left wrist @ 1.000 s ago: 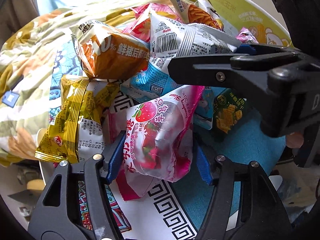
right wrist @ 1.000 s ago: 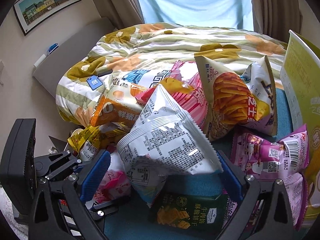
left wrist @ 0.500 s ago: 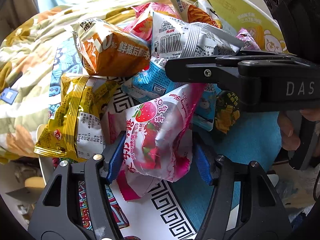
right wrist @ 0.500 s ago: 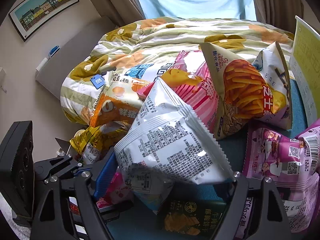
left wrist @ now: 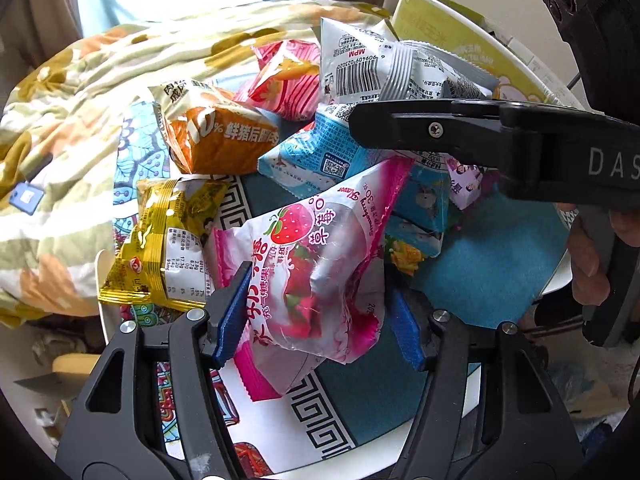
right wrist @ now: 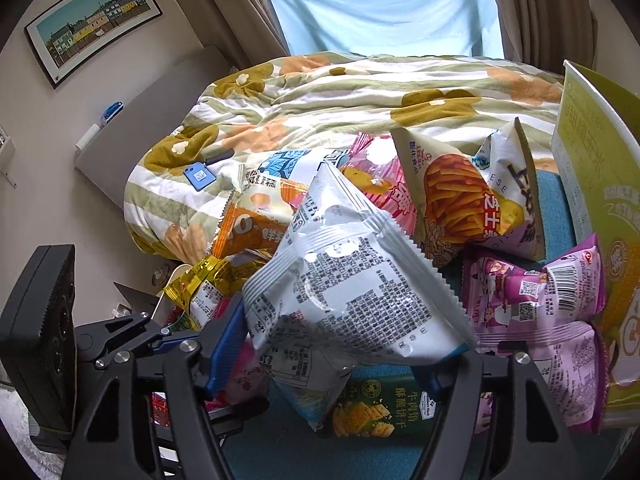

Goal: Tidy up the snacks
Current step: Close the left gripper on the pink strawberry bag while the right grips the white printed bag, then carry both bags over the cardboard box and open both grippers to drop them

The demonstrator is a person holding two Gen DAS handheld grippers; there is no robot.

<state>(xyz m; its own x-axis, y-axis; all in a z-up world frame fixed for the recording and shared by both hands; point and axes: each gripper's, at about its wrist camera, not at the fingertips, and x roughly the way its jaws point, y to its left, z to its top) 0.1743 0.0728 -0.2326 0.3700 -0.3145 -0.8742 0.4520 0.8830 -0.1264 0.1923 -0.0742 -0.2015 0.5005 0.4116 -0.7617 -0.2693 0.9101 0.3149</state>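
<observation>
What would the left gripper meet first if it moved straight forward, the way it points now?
The left gripper already grips the strawberry packet. Straight ahead, probably the blue packet, though depth is unclear.

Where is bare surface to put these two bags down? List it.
Free: teal cloth right of the pink strawberry bag, toward the white rim; the patterned strip beneath it. Crowded: behind, around the orange bag and gold packet.

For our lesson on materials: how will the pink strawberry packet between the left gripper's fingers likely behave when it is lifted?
The strawberry packet looks puffed and crinkled, so probably light and squashy rather than stiff. Its glossy film may slip between the left gripper pads. The loose pink bottom edge will likely flop and trail.
</observation>
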